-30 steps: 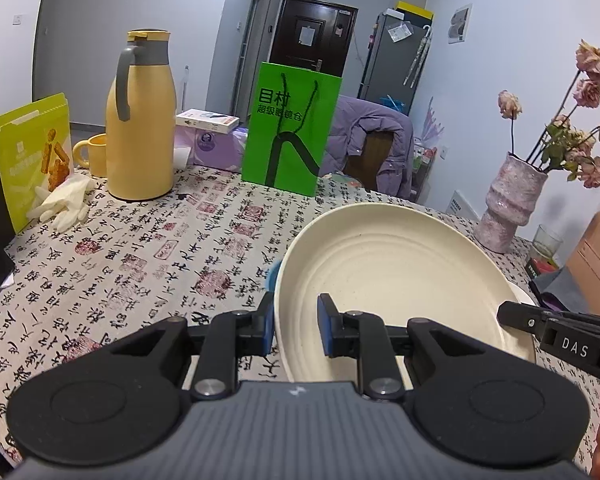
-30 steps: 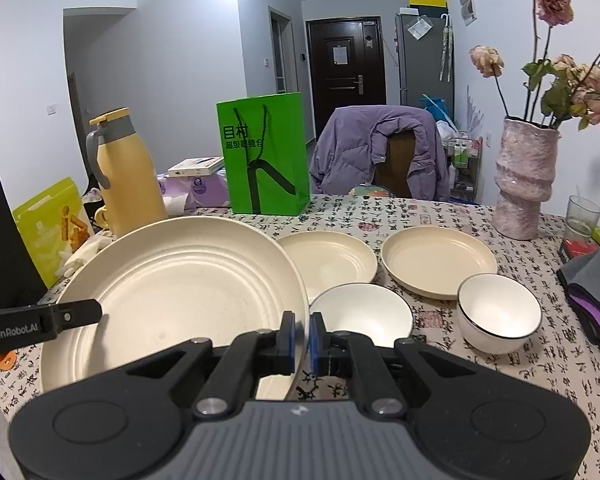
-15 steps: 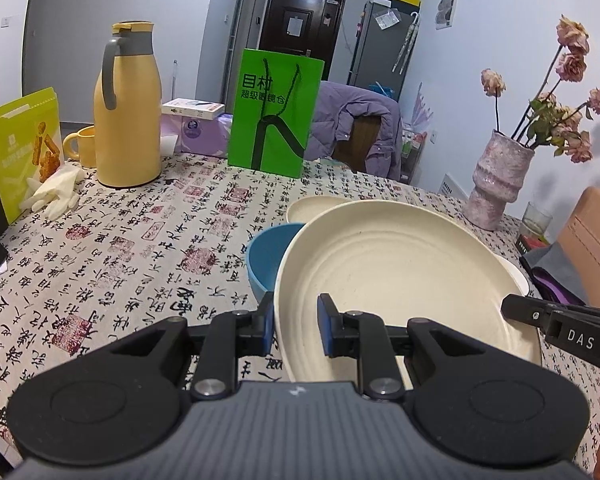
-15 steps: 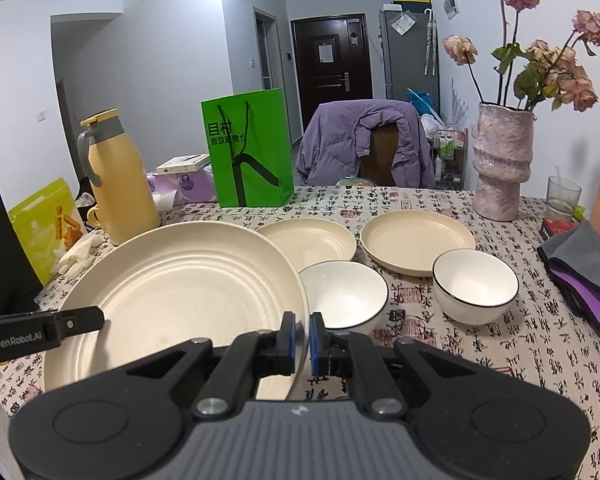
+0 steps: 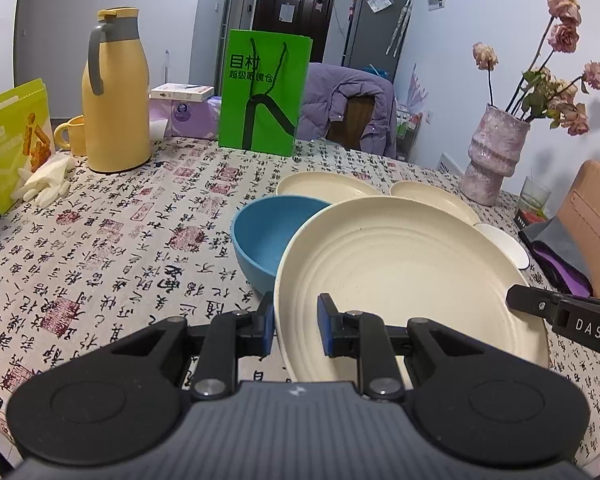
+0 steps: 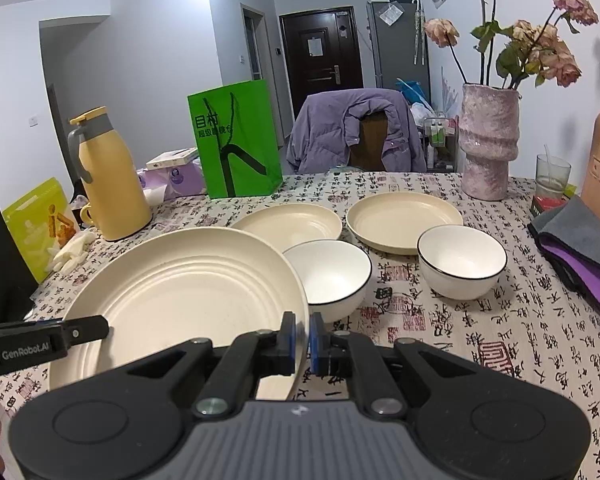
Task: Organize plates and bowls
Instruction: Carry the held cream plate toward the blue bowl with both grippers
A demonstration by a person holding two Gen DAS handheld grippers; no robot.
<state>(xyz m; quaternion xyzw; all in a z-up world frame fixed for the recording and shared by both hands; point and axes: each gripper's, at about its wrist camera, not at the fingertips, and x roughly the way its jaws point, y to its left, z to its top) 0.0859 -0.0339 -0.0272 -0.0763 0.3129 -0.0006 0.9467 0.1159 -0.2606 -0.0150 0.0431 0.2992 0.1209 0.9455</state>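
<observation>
A large cream plate (image 5: 400,272) (image 6: 188,292) is held off the table between both grippers. My left gripper (image 5: 294,320) is shut on its left rim, and my right gripper (image 6: 302,336) is shut on its right rim. Just behind the plate's left edge stands a blue bowl (image 5: 268,236), partly hidden by it. Two smaller cream plates (image 6: 290,222) (image 6: 404,218) lie further back on the table. Two white bowls with dark rims (image 6: 332,276) (image 6: 462,260) stand to the right of the held plate.
A yellow thermos (image 5: 112,100) and mug (image 5: 70,136) stand at the back left, with white gloves (image 5: 46,180) and a snack bag (image 5: 14,136). A green paper bag (image 5: 262,92) stands at the back. A pink vase (image 6: 488,140), a glass (image 6: 552,174) and a grey-purple cloth (image 6: 576,248) are at the right.
Both grippers have sunk toward the table with the large plate between them. The blue bowl has come into the left wrist view behind the plate.
</observation>
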